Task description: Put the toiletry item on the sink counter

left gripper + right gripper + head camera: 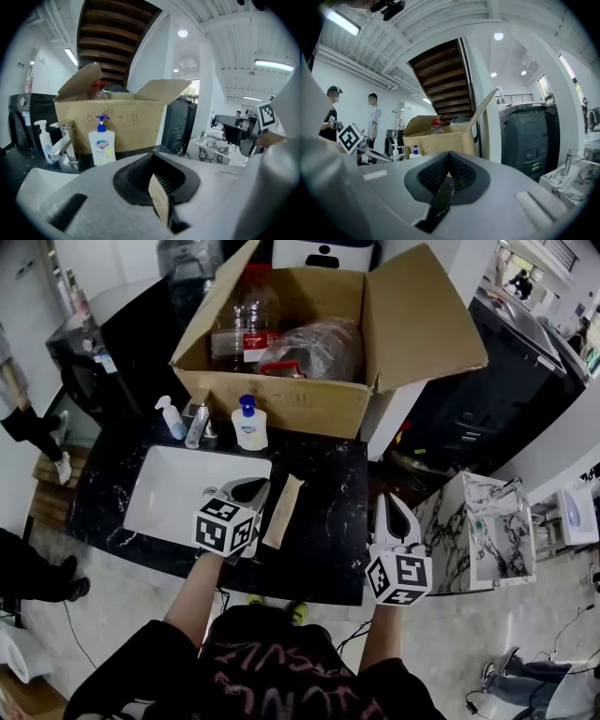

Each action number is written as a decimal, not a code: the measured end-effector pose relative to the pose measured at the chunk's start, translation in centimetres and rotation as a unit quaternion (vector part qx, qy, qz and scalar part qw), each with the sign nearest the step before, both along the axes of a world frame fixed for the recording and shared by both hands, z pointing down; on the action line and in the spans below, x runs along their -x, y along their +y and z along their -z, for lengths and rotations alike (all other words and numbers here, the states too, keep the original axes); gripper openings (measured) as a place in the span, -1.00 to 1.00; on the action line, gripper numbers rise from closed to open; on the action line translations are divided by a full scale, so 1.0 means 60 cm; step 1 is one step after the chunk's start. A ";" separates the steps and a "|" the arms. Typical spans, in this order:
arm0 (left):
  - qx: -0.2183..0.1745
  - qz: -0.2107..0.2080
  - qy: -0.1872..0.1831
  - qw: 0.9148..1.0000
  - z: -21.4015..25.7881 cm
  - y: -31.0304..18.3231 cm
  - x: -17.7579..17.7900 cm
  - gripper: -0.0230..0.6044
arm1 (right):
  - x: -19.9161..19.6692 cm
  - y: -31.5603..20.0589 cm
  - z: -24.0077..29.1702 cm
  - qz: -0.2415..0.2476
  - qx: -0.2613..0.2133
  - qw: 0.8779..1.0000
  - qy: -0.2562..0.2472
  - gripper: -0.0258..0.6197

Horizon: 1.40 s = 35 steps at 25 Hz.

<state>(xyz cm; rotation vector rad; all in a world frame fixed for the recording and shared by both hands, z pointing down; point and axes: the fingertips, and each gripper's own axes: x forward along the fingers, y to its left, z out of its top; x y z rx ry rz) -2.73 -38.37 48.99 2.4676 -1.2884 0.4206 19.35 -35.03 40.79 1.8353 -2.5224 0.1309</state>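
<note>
Between the left tongs [153, 164], a tan box [159, 201] is clamped (edge-on).

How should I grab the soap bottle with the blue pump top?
Probably by its narrow neck, just under the blue pump, coming from the front. The soap bottle stands upright, with the cardboard box close behind it and the faucet beside it, so the front is the open side.

Soap bottle [101, 147] label: faint digits, seemingly 99.9. Cardboard box [131, 135] front: three printed handling symbols. Shirt [281, 673]: pink lettering, unreadable.
</note>
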 end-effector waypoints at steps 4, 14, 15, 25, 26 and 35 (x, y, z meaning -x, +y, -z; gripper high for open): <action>-0.021 0.004 0.000 1.000 0.031 0.000 0.016 -0.96 | 0.013 -0.002 0.007 0.005 -0.005 1.000 0.000 -0.88; -0.082 0.025 0.005 0.996 0.111 0.009 0.056 -0.95 | 0.026 0.002 0.015 0.003 -0.010 1.000 0.001 -0.89; -0.088 0.027 0.005 0.996 0.120 0.009 0.059 -0.94 | 0.027 0.002 0.015 0.003 -0.010 1.000 0.002 -0.88; -0.128 0.047 0.003 0.991 0.163 0.016 0.090 -0.93 | 0.039 0.001 0.021 0.008 -0.014 1.000 0.003 -0.89; -0.129 0.049 0.003 0.990 0.164 0.016 0.092 -0.93 | 0.041 0.000 0.022 0.009 -0.015 1.000 0.003 -0.89; -0.144 0.061 0.006 0.988 0.183 0.014 0.108 -0.93 | 0.051 -0.008 0.022 0.009 -0.013 1.000 0.007 -0.89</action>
